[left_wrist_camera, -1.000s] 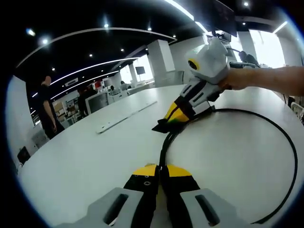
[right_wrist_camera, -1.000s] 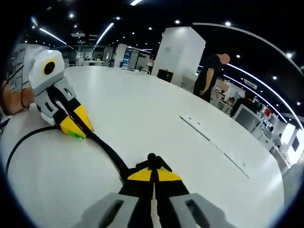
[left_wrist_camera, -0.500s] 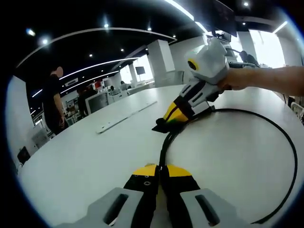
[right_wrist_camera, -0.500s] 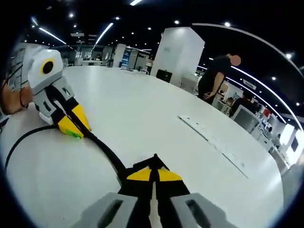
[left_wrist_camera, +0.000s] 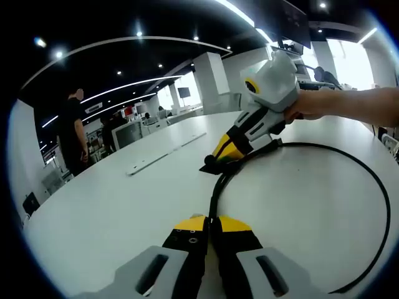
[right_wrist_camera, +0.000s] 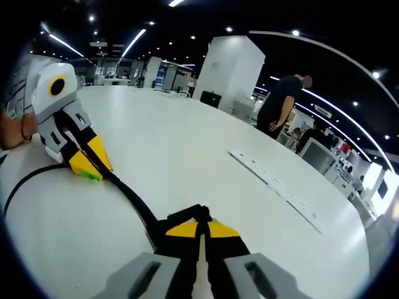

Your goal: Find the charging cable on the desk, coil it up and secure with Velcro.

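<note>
Black charging cable (left_wrist_camera: 215,193) pinched at both ends of a short span on the white bench (left_wrist_camera: 112,212). Left gripper (left_wrist_camera: 211,219) fingers pressed together on the cable where it emerges at their yellow tips; right gripper (right_wrist_camera: 198,218) fingers likewise clamped on it. Between the two, cable lies taut-ish on the bench surface.

Versus half a second ago: right gripper tilted slightly, tips shifted a little left in left gripper view; standing person (right_wrist_camera: 282,103) straightened up from a bent pose.

Left gripper view: large loop of cable sweeping round to the right, plus hand (left_wrist_camera: 312,104) holding the right gripper. Right gripper view: flat white strip (right_wrist_camera: 274,187) on bench.
</note>
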`<state>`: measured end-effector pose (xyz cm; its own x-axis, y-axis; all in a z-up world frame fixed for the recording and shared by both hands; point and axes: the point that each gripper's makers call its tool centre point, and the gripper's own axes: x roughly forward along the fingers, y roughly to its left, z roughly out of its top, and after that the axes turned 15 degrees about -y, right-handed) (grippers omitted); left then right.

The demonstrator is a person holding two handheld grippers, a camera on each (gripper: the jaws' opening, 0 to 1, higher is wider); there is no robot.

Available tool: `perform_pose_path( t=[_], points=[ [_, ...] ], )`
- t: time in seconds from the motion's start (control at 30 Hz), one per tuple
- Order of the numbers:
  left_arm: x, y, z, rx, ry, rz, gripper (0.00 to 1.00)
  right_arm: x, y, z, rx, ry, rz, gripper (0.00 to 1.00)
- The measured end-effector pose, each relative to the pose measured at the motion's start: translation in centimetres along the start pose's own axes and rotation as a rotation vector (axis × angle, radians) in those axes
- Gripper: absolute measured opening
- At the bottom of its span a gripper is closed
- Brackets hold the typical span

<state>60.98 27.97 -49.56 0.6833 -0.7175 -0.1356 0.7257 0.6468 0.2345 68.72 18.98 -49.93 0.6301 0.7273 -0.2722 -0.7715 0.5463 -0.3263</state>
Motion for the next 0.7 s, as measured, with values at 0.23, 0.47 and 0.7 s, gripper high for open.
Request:
perform_pose_path(
  t=[0.23,0.47,0.7],
  points=[
    [-0.01,0.04,0.01,0.002,0.000,0.000,0.06,0.09,-0.17,0.09,-0.027,-0.004,-0.013,0.05],
    [0.01,0.08,0.03,0.002,0.000,-0.001,0.06,-0.15,-0.05,0.06,-0.049,0.005,-0.018,0.04],
    [-0.06,0.05,0.09,0.002,0.000,-0.001,0.06,-0.50,0.71,0.59,-0.029,-0.009,0.007,0.04]
  ],
)
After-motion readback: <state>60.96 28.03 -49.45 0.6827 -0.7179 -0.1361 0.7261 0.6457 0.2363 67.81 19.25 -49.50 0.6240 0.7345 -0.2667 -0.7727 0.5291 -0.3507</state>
